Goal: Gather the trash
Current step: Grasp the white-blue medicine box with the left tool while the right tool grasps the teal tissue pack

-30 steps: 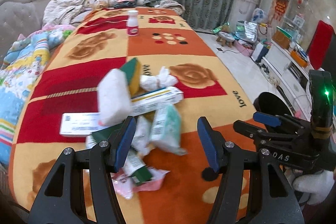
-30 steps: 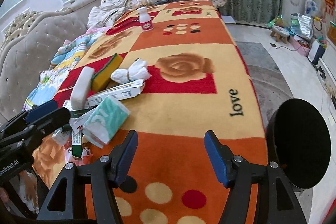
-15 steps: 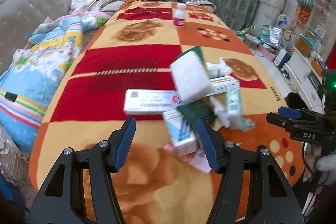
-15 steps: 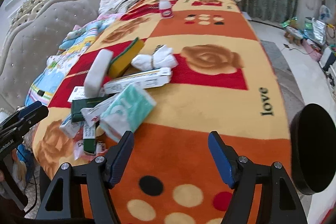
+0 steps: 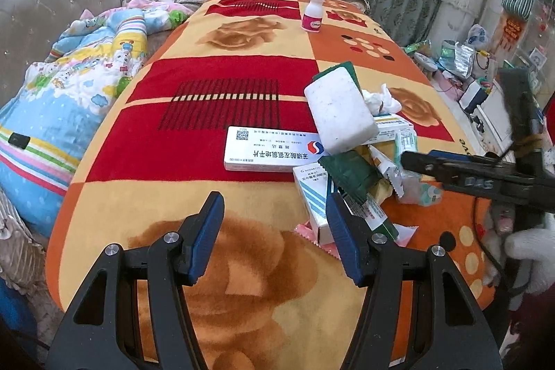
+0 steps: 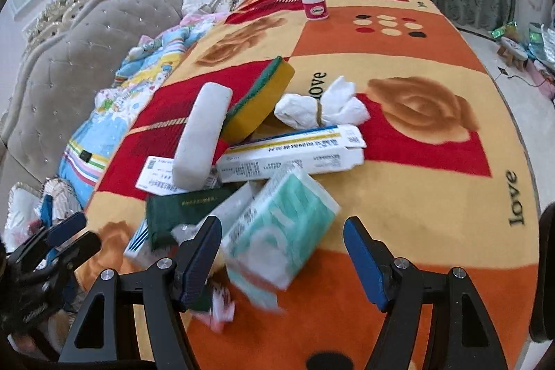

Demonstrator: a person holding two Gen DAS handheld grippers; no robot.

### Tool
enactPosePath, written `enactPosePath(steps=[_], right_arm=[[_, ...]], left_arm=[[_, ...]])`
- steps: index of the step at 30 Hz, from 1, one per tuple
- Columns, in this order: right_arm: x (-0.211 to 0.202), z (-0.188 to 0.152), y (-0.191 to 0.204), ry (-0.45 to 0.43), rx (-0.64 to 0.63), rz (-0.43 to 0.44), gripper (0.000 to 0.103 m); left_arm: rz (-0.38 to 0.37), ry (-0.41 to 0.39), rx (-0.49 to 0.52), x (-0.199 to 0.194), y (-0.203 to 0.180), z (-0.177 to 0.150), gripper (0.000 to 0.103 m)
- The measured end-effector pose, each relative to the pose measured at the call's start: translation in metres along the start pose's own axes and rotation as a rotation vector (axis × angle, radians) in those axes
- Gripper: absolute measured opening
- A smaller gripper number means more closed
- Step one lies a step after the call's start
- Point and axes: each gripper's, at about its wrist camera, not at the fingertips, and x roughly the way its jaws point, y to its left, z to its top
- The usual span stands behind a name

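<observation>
Both grippers have swung across the blanket-covered table within the last second: the left one has drifted off the pile toward the table's left side, while the right has closed in on the heap of trash.

At far left, the left gripper hovers with jaws spread wide and nothing between them, over a bare rose-patterned patch of the blanket. The pile lies ahead and to its right. Nearest its right finger stands a small blue-striped medicine box, then a long white medicine carton lying crosswise, a white foam block propped on top, and a dark green packet.

From the right wrist view, the same heap runs on through a yellow-and-green sponge, a knotted white tissue wad and a second long carton. The right gripper, also wide open and empty, frames a teal-and-white tissue pack directly between its fingers; the pack's long axis runs diagonally away to the upper right. By position the right hand looks better placed for the first pick. A white pill bottle stands apart at the table's far end. At far right, a dark curved rim, likely the bin, sits off the table edge.
</observation>
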Motion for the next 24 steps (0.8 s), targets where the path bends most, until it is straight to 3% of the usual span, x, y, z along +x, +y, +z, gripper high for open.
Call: enactPosePath(steps=[5, 12, 19, 21, 22, 24], right_arm=[[0.022, -0.001, -0.004, 0.078, -0.029, -0.042, 0.07], [-0.008, -0.009, -0.037, 0.038, -0.038, -0.109, 0.071], [-0.021, -0.011, -0.043, 0.025, -0.057, -0.123, 0.071], [-0.027, -0.013, -0.053, 0.019, -0.024, -0.142, 0.071], [-0.03, -0.014, -0.058, 0.016, -0.005, -0.146, 0.071], [-0.037, -0.015, -0.07, 0.008, 0.025, -0.155, 0.071]], left_arm=[[-0.021, 0.029, -0.01, 0.012, -0.002, 0.0, 0.06], [-0.096, 0.087, -0.019, 0.033, -0.015, 0.003, 0.06], [-0.108, 0.134, -0.01, 0.051, -0.019, 0.009, 0.059], [-0.12, 0.131, -0.016, 0.051, -0.016, 0.009, 0.046], [-0.127, 0.142, -0.015, 0.051, -0.014, 0.009, 0.032], [-0.135, 0.158, -0.019, 0.05, -0.009, 0.009, 0.027]])
